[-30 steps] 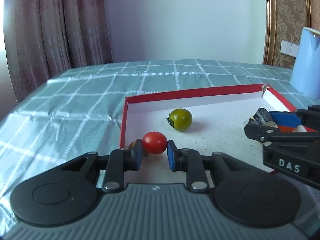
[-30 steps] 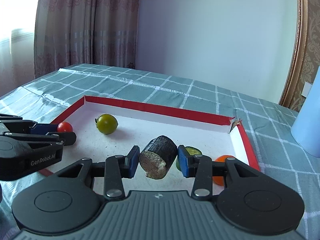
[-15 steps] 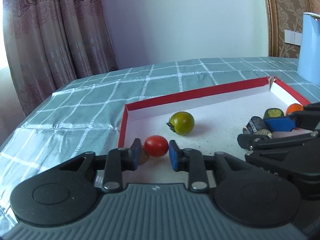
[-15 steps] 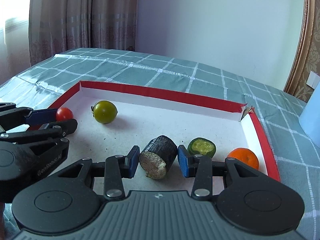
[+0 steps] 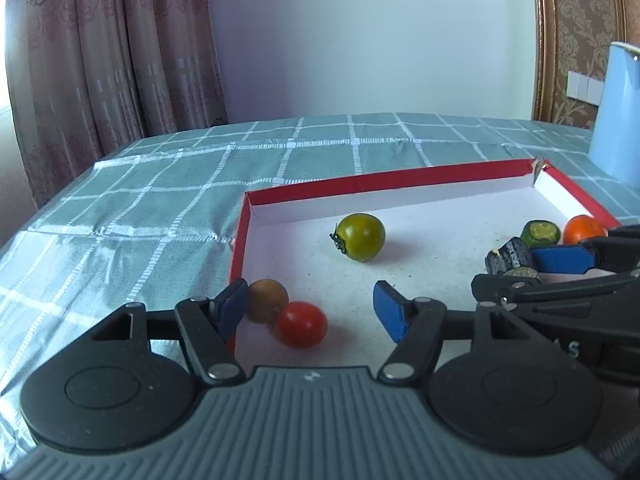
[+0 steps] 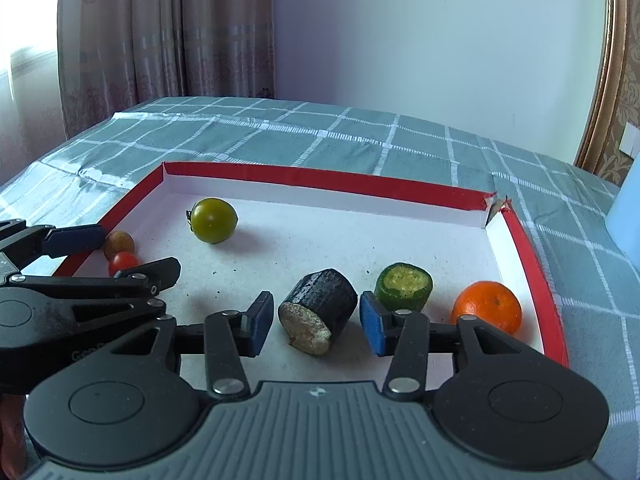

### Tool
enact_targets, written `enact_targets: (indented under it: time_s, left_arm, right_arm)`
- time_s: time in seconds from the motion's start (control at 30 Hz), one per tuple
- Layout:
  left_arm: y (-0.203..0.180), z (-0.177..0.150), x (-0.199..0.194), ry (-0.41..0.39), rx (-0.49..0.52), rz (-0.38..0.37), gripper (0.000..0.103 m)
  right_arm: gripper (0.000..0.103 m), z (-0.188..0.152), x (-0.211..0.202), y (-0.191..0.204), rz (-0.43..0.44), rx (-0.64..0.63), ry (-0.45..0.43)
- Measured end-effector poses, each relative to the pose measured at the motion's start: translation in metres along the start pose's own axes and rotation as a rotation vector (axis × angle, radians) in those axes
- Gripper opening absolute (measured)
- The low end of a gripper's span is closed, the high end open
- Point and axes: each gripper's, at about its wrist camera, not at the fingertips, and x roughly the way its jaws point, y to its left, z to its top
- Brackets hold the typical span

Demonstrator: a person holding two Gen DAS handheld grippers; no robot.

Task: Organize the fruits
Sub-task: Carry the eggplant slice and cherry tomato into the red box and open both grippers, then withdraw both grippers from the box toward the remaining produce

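Inside red-rimmed tray (image 6: 328,182): left gripper (image 5: 308,306) jaws opening, red tomato (image 5: 301,324) lay loose between them. Right gripper (image 6: 316,322) jaws opening, dark cylinder (image 6: 320,316) released, rested on tray floor.

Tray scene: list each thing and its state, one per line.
Left gripper: opening, red tomato freed.
Right gripper: opening, dark chunk loose between pads.
Red tomato: resting, touching brown fruit.
Dark chunk: lying tilted.
Green tomato: resting alone.
Tray: open.

My two wrist views look forward and downward, close over the red-rimmed tray (image 5: 440,178) (image 6: 320,180), left and right, sharing its floor.
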Motion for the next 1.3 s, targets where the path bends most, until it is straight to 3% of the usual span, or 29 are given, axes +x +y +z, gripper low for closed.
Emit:
enact_targets:
  time_s: [0.2, 0.3, 0.43, 0.57, 0.67, 0.73, 0.9, 1.07, 1.23, 1.3]
  left_arm:
    - [0.003, -0.011, -0.015, -0.015, 0.008, -0.072, 0.075]
    - [0.0, -0.017, -0.025, -0.036, 0.032, -0.099, 0.087]
    - [-0.002, -0.025, -0.04, -0.076, 0.046, -0.103, 0.09]
    - [0.008, -0.032, -0.055, -0.097, -0.005, -0.105, 0.096]
    - [0.019, -0.044, -0.066, -0.07, -0.042, -0.156, 0.097]
    - [0.022, -0.051, -0.072, -0.058, -0.049, -0.159, 0.099]
    - [0.026, -0.055, -0.072, -0.015, -0.079, -0.217, 0.101]
    - [0.011, -0.056, -0.071, 0.001, -0.015, -0.223, 0.103]
    - [0.002, -0.057, -0.065, 0.047, -0.021, -0.211, 0.103]
    - [-0.004, -0.057, -0.06, 0.082, -0.004, -0.183, 0.095]
  right_arm:
    - [0.068, -0.007, -0.014, -0.017, 0.038, 0.106, -0.036]
    - [0.069, -0.009, -0.02, -0.021, 0.048, 0.122, -0.054]
    - [0.072, -0.012, -0.031, -0.02, 0.061, 0.122, -0.097]
    - [0.072, -0.018, -0.048, -0.02, 0.043, 0.128, -0.149]
    - [0.073, -0.024, -0.063, -0.022, 0.036, 0.13, -0.182]
    - [0.079, -0.029, -0.073, -0.025, 0.031, 0.133, -0.211]
    - [0.079, -0.045, -0.094, -0.036, 0.012, 0.152, -0.252]
    - [0.079, -0.065, -0.115, -0.058, -0.036, 0.203, -0.289]
    - [0.079, -0.078, -0.121, -0.083, -0.157, 0.261, -0.279]
    - [0.079, -0.081, -0.123, -0.094, -0.196, 0.301, -0.275]
